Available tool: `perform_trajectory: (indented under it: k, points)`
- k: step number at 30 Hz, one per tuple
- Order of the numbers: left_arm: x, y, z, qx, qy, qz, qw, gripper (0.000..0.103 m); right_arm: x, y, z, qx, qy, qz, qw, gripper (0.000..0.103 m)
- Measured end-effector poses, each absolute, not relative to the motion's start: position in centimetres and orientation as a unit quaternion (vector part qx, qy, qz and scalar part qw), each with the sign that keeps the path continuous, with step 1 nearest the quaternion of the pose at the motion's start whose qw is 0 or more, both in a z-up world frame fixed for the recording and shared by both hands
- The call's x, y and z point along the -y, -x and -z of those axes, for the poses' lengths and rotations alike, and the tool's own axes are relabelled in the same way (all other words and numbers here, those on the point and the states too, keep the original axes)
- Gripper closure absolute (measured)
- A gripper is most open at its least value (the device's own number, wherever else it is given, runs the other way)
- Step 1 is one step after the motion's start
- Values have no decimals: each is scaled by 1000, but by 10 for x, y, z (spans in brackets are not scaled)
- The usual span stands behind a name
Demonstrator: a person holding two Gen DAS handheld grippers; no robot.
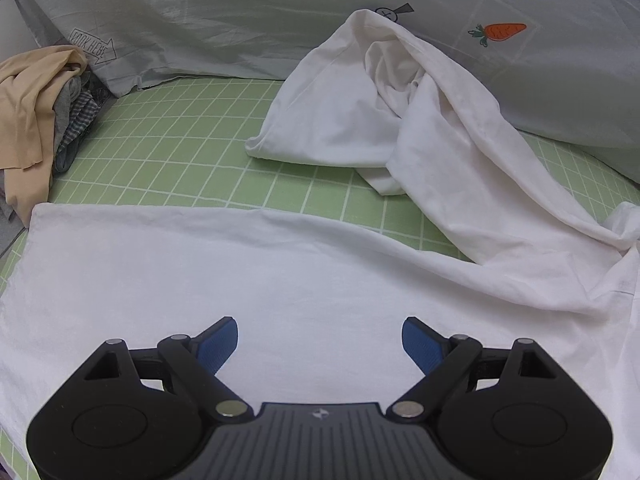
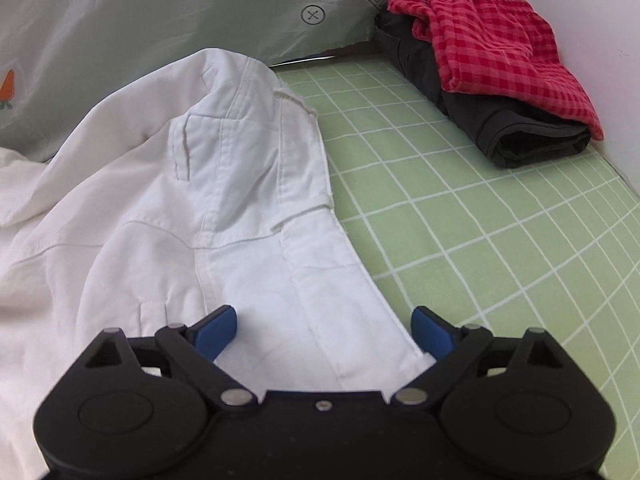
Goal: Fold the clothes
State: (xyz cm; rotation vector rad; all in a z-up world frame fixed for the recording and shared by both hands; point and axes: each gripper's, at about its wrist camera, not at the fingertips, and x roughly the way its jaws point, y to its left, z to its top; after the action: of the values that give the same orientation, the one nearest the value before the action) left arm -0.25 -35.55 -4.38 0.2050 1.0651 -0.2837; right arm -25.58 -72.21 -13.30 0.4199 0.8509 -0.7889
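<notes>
White trousers (image 1: 280, 272) lie on a green checked sheet (image 1: 168, 152). One leg lies flat across the left wrist view; the other leg (image 1: 400, 112) is bunched and rises against the pillow. My left gripper (image 1: 320, 344) is open and empty just above the flat leg. In the right wrist view the waistband and pocket end of the trousers (image 2: 248, 184) lies rumpled. My right gripper (image 2: 324, 332) is open over the waistband edge, with cloth between its blue fingers (image 2: 218, 332), not clamped.
A grey-green pillow with a carrot print (image 1: 502, 32) lies along the back. A pile of beige and grey clothes (image 1: 36, 112) sits at far left. A red checked cloth (image 2: 500, 52) lies on a folded dark garment (image 2: 520, 136) at far right beside a wall.
</notes>
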Motion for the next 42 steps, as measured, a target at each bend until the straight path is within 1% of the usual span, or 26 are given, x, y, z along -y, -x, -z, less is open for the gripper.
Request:
perform_trajectory:
  k: [2, 3, 4, 5, 10, 13, 14, 19, 21, 22, 24, 26, 27, 28, 29, 33, 35, 36, 39, 42]
  points:
    - [353, 7, 42, -507, -92, 135, 846, 14, 715, 261, 131, -396, -183, 359, 825, 36]
    - [352, 9, 41, -507, -90, 134, 847, 14, 712, 265, 129, -392, -181, 355, 829, 43]
    - [352, 11, 39, -505, -87, 131, 849, 14, 709, 268, 127, -389, -179, 353, 832, 58]
    - [352, 12, 38, -502, -87, 130, 850, 14, 707, 271, 126, -386, -177, 352, 834, 70]
    - [350, 16, 26, -485, -85, 126, 861, 14, 688, 273, 128, -400, -80, 381, 830, 73]
    - [345, 16, 20, -474, -83, 121, 868, 14, 688, 281, 127, -410, -40, 410, 814, 75]
    - [343, 17, 19, -470, -83, 118, 871, 14, 694, 286, 127, -413, -34, 424, 805, 84]
    - [333, 13, 21, -464, -86, 98, 876, 14, 736, 318, 130, -430, -34, 493, 756, 83]
    - [330, 8, 26, -470, -79, 92, 874, 14, 745, 324, 127, -433, -47, 501, 748, 82]
    - [329, 4, 28, -475, -72, 90, 872, 14, 748, 326, 125, -435, -55, 503, 745, 78]
    - [329, -4, 33, -482, -60, 86, 870, 14, 752, 330, 119, -426, -81, 510, 743, 68]
    - [332, -12, 37, -482, -62, 85, 870, 14, 750, 327, 116, -416, -95, 520, 740, 41]
    - [334, -16, 38, -482, -64, 86, 870, 14, 748, 324, 114, -412, -100, 525, 738, 35]
    - [337, -20, 40, -482, -66, 88, 870, 14, 746, 321, 113, -408, -104, 530, 736, 23]
    - [341, -25, 43, -482, -68, 92, 869, 14, 744, 318, 112, -404, -108, 535, 734, 17]
    - [356, -47, 55, -482, -74, 110, 866, 18, 738, 305, 107, -388, -126, 555, 725, 14]
    - [365, -61, 63, -482, -68, 123, 865, 21, 733, 297, 105, -384, -128, 562, 722, 8]
    - [370, -68, 66, -482, -65, 131, 864, 24, 731, 290, 105, -391, -120, 559, 722, 7]
    - [388, -89, 78, -483, -56, 154, 860, 30, 725, 269, 108, -413, -111, 535, 728, 5]
    - [405, -106, 87, -482, -45, 177, 857, 32, 720, 249, 111, -430, -91, 543, 716, 4]
